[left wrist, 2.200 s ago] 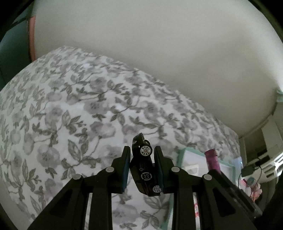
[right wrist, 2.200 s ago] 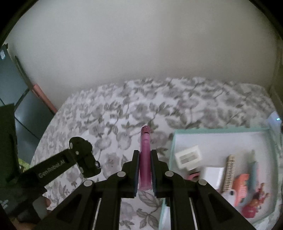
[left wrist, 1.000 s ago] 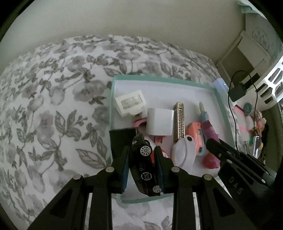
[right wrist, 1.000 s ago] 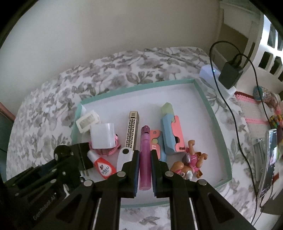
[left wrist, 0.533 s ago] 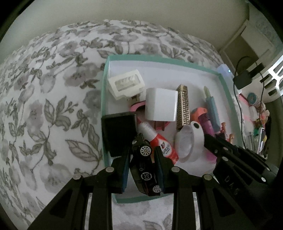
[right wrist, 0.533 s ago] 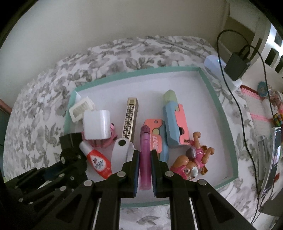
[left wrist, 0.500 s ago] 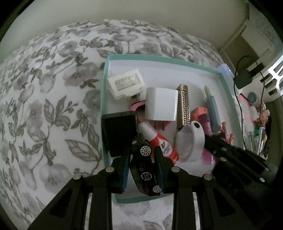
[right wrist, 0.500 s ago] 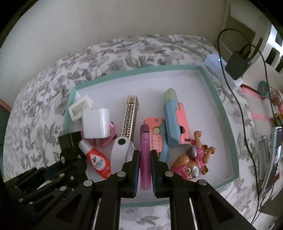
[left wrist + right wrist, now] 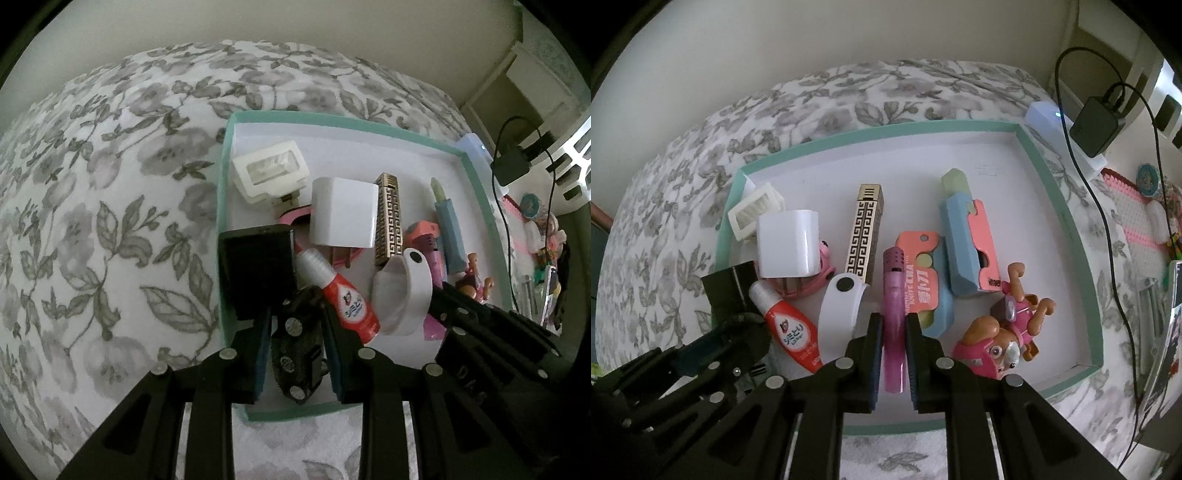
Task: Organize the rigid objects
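Left gripper (image 9: 297,325) low in the left wrist view, fingers clamped on a black toy car (image 9: 297,350), nose tilted up toward the middle of the frame. Car hanging over the lower left corner of the teal-rimmed tray (image 9: 476,177), right by a black box (image 9: 258,273) propped against the tray's left wall.

Right gripper (image 9: 891,332) at bottom centre of the right wrist view, fingers pinched tight on a pink tube (image 9: 894,317). Tube pointing up the frame, far end over the tray floor, between a white curved clip (image 9: 840,310) on its left and a coral card (image 9: 919,273) on its right.

Inside the tray, from the left of that view: white ribbed block (image 9: 755,210) in the upper left corner, white charger cube (image 9: 786,243) sitting on something pink, red-and-white glue bottle (image 9: 790,332) slanting toward lower centre, gold patterned stick (image 9: 864,232) standing lengthwise, blue and coral toy knife (image 9: 967,243) right of centre, pink puppy figure (image 9: 997,339) at lower right, near the tray's edge.

Tray resting on a grey floral bedspread (image 9: 665,240). At upper right, outside the tray, black adapter (image 9: 1097,127) with a cable (image 9: 1108,236) trailing down the right side.

Left gripper also visible at lower left of the right wrist view (image 9: 738,332), beside the glue bottle.
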